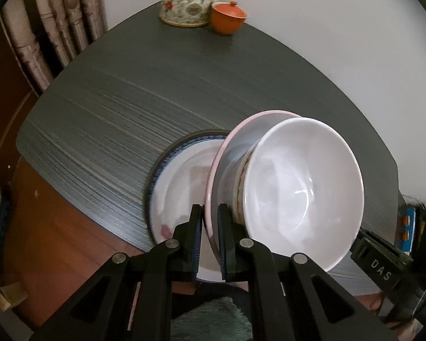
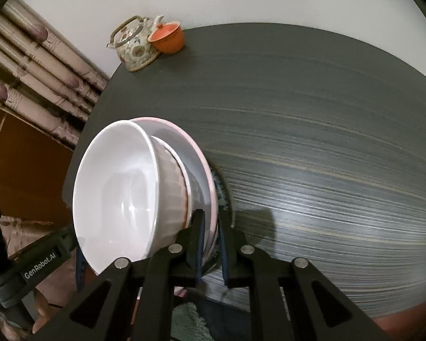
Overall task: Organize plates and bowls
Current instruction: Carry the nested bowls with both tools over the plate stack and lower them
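White bowl (image 1: 301, 187) sits in the pink-rimmed plate (image 1: 235, 139); the pair is carried just above the blue-rimmed plate (image 1: 181, 176), which lies at the near edge of the bench (image 1: 127, 91). Left gripper (image 1: 210, 227) is clamped on the pink plate's left rim, right gripper (image 2: 211, 238) on its right rim, the load between them. Both point steeply down. Teapot (image 1: 189, 2) and orange cup (image 1: 228, 17) stand far back.
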